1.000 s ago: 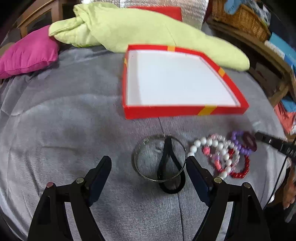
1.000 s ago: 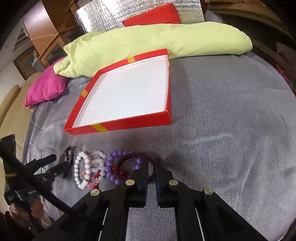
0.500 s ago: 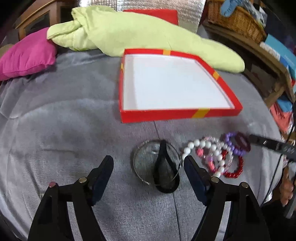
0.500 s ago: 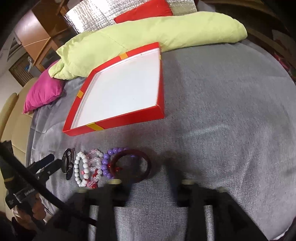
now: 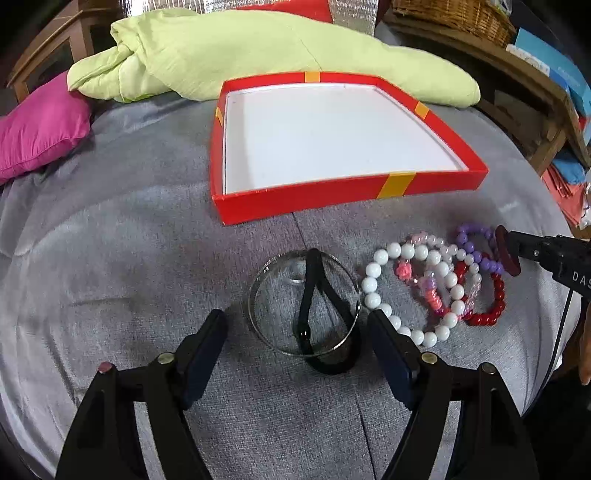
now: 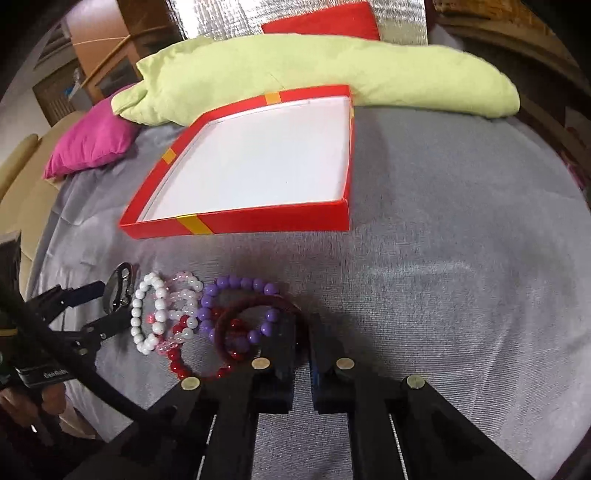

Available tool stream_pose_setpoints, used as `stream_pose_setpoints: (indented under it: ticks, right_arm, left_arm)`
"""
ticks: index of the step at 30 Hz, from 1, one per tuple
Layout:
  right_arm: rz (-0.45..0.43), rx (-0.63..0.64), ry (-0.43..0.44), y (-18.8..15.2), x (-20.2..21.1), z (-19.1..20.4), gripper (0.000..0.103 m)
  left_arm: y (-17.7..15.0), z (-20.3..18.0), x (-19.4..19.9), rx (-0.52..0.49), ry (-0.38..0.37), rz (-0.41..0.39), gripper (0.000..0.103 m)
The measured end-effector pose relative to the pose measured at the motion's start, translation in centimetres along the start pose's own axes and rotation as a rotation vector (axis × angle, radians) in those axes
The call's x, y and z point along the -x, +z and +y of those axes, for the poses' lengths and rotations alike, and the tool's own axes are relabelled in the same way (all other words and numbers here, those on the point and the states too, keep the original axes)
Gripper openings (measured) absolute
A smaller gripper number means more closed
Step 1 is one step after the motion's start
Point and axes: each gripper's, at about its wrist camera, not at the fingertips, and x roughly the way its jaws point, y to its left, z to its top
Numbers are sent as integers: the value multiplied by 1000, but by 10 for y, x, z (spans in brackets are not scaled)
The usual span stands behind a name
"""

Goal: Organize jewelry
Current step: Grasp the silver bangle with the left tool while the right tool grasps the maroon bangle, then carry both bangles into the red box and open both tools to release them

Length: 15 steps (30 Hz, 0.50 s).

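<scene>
A shallow red box (image 5: 295,201) with a white floor lies on the grey bedspread; it also shows in the right wrist view (image 6: 258,219). In front of it lie a silver bangle (image 5: 258,291), a black band (image 5: 332,363) and a heap of bead bracelets (image 5: 436,280): white, pink, purple, red. My left gripper (image 5: 297,326) is open, its fingers either side of the bangle and band. My right gripper (image 6: 303,332) is shut on a dark red bangle (image 6: 225,317), also visible in the left wrist view (image 5: 504,251), at the right end of the heap.
A lime green quilt (image 5: 258,48) lies behind the box and a magenta pillow (image 5: 33,129) at the far left. A wicker basket (image 5: 454,14) and a wooden shelf stand at the back right.
My right gripper drew back and came in again, and now pinches the dark red bangle's near rim. My left gripper stayed open around the silver bangle, shifting slightly.
</scene>
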Motion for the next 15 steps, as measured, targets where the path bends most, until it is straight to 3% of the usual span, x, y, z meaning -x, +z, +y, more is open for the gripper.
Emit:
stream_pose_setpoints:
  ticks: [2, 8, 15]
  right_arm:
    - [-38, 7, -1, 1, 7, 1, 6]
    - [-120, -53, 33, 4, 26, -8, 6]
    - [-199, -102, 46, 11, 37, -16, 6]
  left_arm:
    - [1, 3, 2, 4, -14, -12, 61]
    - [4, 15, 8, 33, -1, -47, 61]
    - [11, 27, 35, 74, 6, -144, 61]
